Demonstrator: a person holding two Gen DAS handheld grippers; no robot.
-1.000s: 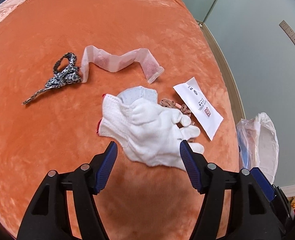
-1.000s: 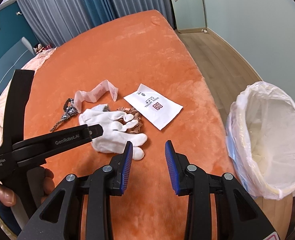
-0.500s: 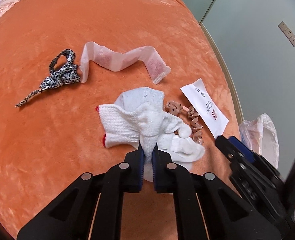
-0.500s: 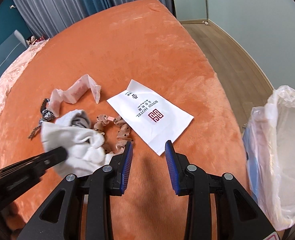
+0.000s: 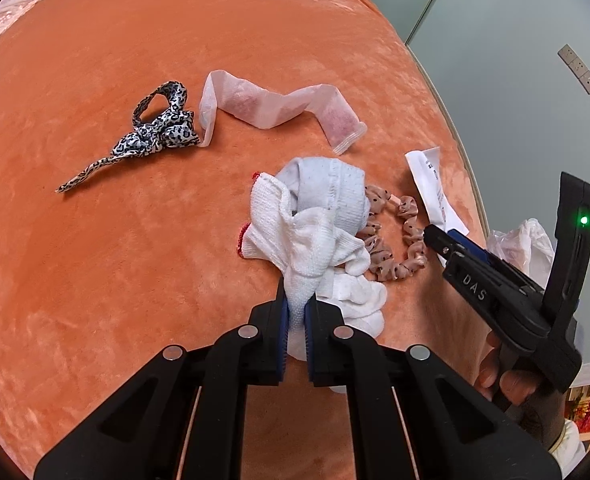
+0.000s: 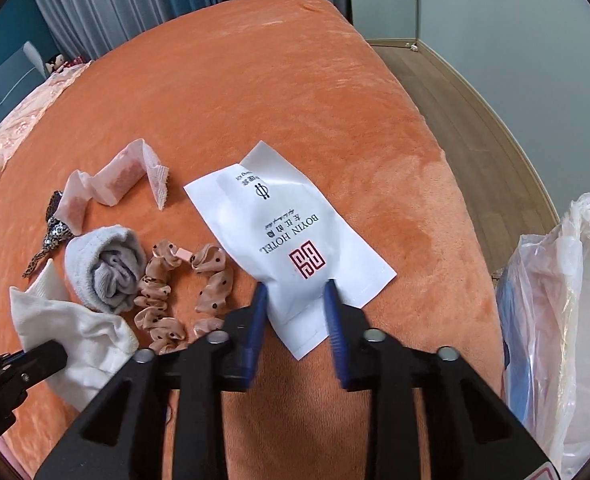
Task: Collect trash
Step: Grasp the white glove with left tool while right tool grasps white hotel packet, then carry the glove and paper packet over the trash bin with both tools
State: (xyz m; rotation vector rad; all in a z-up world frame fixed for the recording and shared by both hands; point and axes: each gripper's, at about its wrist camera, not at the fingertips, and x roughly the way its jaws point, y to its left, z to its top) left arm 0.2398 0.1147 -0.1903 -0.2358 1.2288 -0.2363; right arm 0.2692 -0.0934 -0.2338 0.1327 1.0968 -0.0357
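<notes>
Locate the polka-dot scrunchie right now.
On the orange bedspread, the polka-dot scrunchie lies between the grey sock and the white hotel packet, left of centre in the right wrist view.

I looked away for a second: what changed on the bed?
The left gripper closed on the white glove, bunching it. The right gripper came down over the white hotel packet, jaws closing, packet between them. Scrunchie, leopard tie and pink strip stayed put.

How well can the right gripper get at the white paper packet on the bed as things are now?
Probably well. The right gripper has its blue fingers on either side of the white paper packet's near end, its jaws just closing. Nothing lies on the packet; the scrunchie sits beside it.
</notes>
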